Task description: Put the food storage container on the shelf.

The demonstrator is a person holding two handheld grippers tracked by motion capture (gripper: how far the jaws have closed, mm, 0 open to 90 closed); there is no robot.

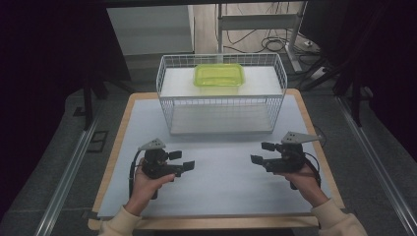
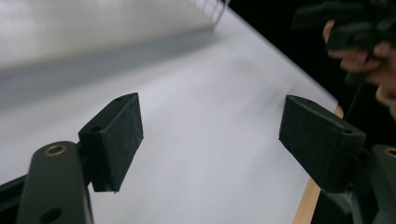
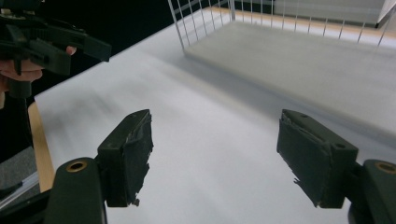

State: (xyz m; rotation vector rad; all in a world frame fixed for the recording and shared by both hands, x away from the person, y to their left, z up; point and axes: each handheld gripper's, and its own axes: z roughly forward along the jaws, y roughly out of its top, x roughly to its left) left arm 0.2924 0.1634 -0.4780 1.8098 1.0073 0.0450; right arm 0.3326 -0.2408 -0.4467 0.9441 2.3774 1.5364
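Here, left claw (image 1: 185, 161) agape, right claw (image 1: 262, 153) agape, green container (image 1: 219, 74) in basket (image 1: 167, 98)

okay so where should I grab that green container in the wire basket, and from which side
Probably from above: the basket walls enclose the green container, leaving the top open. Close an open hand-held gripper across its narrower span, front rim to back rim, since it lies flat.

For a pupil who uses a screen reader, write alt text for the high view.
A person holds the left gripper and the right gripper, both open, over a pale table. Behind them, a white wire basket holds a lime-green lidded container.
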